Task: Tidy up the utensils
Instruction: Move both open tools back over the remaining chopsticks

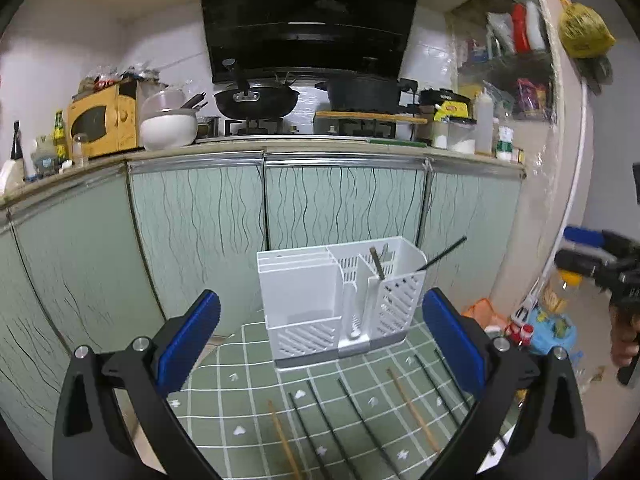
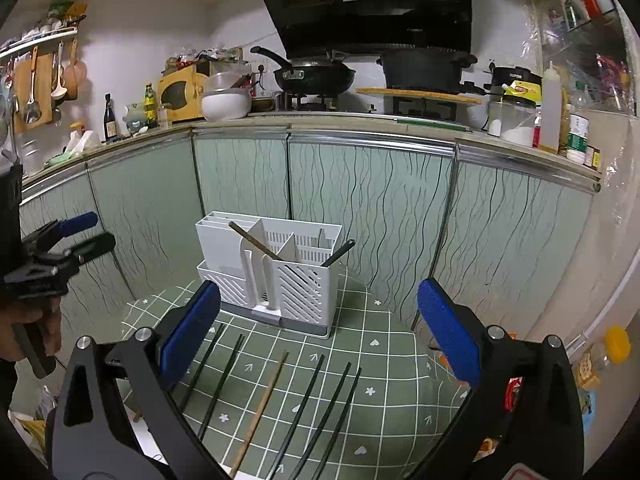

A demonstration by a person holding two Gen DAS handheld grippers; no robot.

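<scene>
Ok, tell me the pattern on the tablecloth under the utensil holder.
Green tablecloth with a white grid and small white hearts and flowers; clearest in the right wrist view.

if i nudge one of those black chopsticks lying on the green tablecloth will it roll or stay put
The black chopsticks look thin, smooth and rigid, so a sideways nudge would probably roll or skid one. The green tablecloth looks soft, which may damp that a little. Being so slim, it likely weighs little and could slip between pads.
</scene>
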